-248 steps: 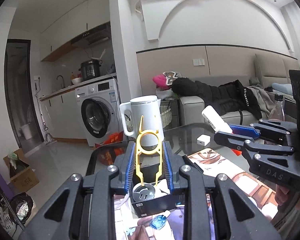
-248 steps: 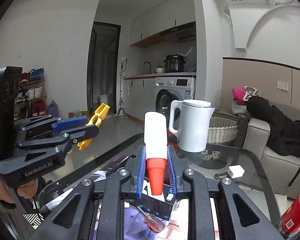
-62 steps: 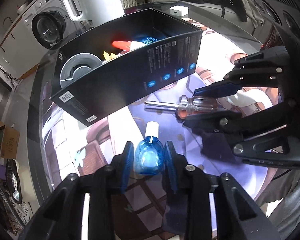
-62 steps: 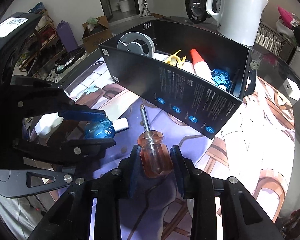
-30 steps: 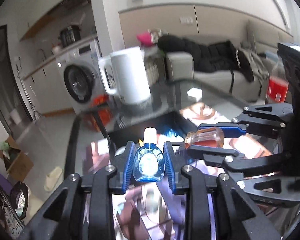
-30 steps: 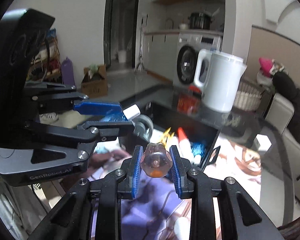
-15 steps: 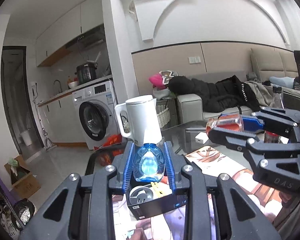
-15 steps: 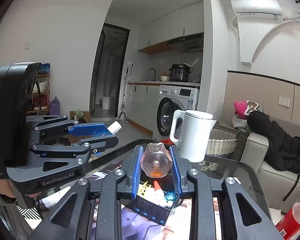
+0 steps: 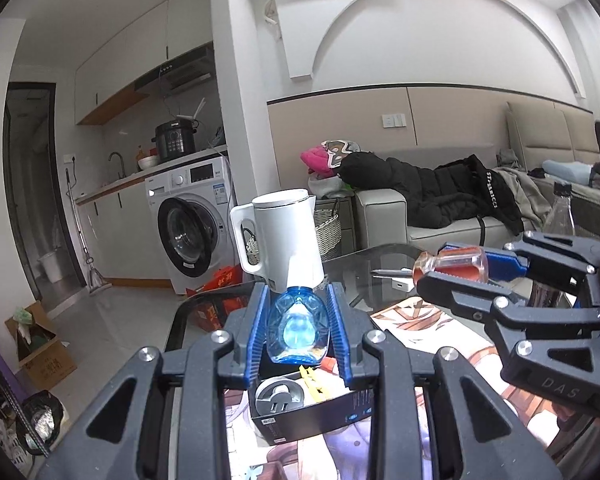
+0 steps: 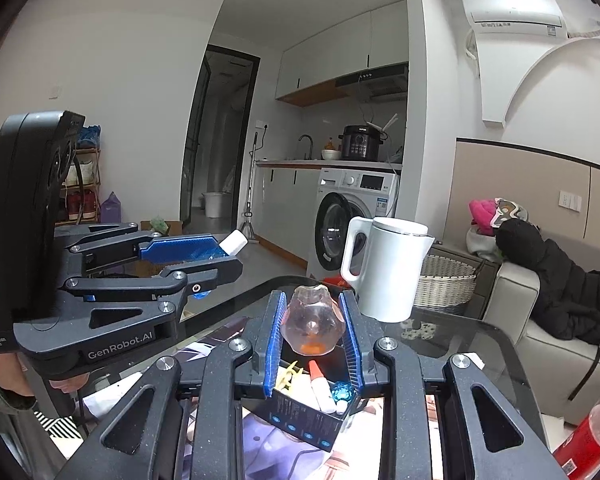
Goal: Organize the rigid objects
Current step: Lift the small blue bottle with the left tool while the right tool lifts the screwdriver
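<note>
Holding: both tools are loaded and raised above the black box (image 9: pixel 320 416), which sits on the glass worktop (image 10: pixel 460 340).
Left hand-held gripper (image 9: pixel 299 326): clamped on the small blue bottle (image 9: pixel 298 330), white cap pointing forward, directly over the box's near end.
Right hand-held gripper (image 10: pixel 313 326): clamped on the amber handle of the screwdriver (image 10: pixel 312 326), shaft pointing forward out over the box.
Box contents: a grey round reel (image 9: pixel 278 394), a yellow clip (image 10: pixel 288 374), a white tube with a red tip (image 10: pixel 320 390) and a blue faceted piece (image 10: pixel 342 392).
Risk, release height: let go from this far above the box, the rounded bottle would likely bounce or roll out.
Risk, screwdriver: its long shaft could catch the box wall and tip or shove the light box.
Risk, crowding: both grippers descending into the box together may knock each other.
Risk, kettle: the white kettle (image 10: pixel 388 268) stands just behind the box; an overshoot could strike it.
</note>
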